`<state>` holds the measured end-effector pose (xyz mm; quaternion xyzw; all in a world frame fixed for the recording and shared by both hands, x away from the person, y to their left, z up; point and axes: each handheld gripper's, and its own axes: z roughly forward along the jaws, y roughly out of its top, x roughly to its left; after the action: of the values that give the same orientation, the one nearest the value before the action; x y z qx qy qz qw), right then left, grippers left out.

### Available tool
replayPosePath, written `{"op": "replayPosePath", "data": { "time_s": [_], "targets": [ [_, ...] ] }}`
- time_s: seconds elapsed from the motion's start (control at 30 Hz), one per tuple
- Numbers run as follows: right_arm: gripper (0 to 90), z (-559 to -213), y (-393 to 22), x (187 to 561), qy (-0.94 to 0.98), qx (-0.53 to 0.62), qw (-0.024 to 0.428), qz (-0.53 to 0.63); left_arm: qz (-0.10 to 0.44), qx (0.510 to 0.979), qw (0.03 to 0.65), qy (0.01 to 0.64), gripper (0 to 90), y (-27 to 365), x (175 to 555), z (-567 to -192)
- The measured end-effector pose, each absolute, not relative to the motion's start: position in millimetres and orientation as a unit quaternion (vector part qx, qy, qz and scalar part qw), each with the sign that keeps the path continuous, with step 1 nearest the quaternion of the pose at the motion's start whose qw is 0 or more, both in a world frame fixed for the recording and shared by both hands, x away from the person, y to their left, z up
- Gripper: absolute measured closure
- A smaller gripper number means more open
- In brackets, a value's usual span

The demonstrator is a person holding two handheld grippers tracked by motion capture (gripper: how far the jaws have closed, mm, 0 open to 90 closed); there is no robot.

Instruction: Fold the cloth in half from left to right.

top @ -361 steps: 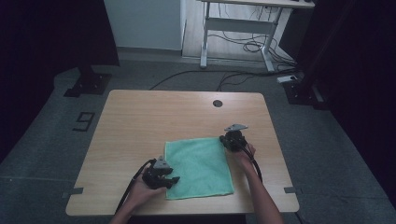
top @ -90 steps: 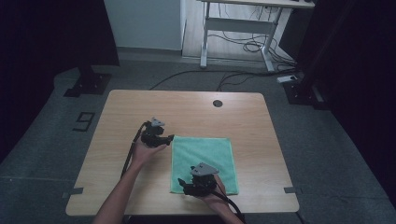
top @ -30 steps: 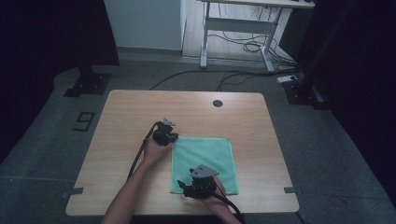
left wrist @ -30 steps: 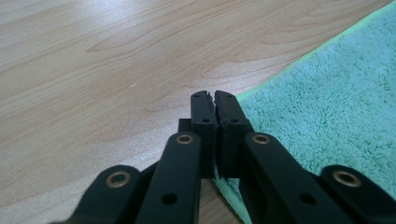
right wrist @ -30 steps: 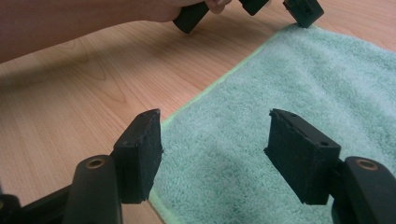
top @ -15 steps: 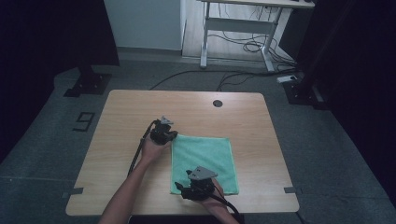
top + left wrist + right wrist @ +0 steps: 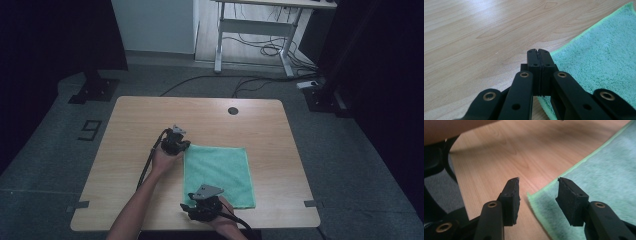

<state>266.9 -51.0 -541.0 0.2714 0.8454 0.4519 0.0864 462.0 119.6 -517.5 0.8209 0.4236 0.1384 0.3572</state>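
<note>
The green microfibre cloth lies folded once on the desk — left gripper pinches its upper-left corner with fingers pressed together, right gripper's fingers, spread, have just been closing astride the lower-left corner — next fold not yet begun.

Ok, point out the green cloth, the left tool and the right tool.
green cloth (image 7: pixel 220 170), high view, middle of its flat top.
left tool (image 7: pixel 539 53), left gripper view, tips of its closed jaws at the cloth's edge.
right tool (image 7: pixel 538 187), right gripper view, gap between its tips, over the cloth's corner.

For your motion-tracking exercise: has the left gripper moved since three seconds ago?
Yes. The left gripper has shifted right toward the green cloth's far left corner, closer to the table's round hole.
</note>
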Motion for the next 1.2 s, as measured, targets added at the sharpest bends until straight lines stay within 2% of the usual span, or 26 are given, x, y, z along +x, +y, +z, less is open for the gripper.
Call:
{"op": "replayPosePath", "data": {
  "time_s": [0.27,0.4,0.7,0.83,1.2],
  "targets": [
    [56.3,-550.3,-42.4,267.9,0.857,0.269,0.094,0.428,0.139,0.821,0.355,0.425,89.1,118.8,462.0,-518.2],
    [60.7,-551.6,-40.4,267.6,0.859,0.272,0.104,0.422,0.138,0.822,0.353,0.425,89.1,118.6,462.1,-518.7],
    [81.6,-551.7,-42.1,269.4,0.856,0.281,0.114,0.418,0.143,0.821,0.355,0.424,89.1,117.5,460.4,-516.4],
    [87.3,-550.2,-42.5,268.1,0.855,0.278,0.111,0.423,0.143,0.819,0.36,0.423,89.1,118.6,459.4,-512.9],
    [88.2,-534.7,-47.7,266.4,0.838,0.276,0.11,0.458,0.154,0.817,0.371,0.413,89.1,117.3,456.3,-491.0]
  ]
}}
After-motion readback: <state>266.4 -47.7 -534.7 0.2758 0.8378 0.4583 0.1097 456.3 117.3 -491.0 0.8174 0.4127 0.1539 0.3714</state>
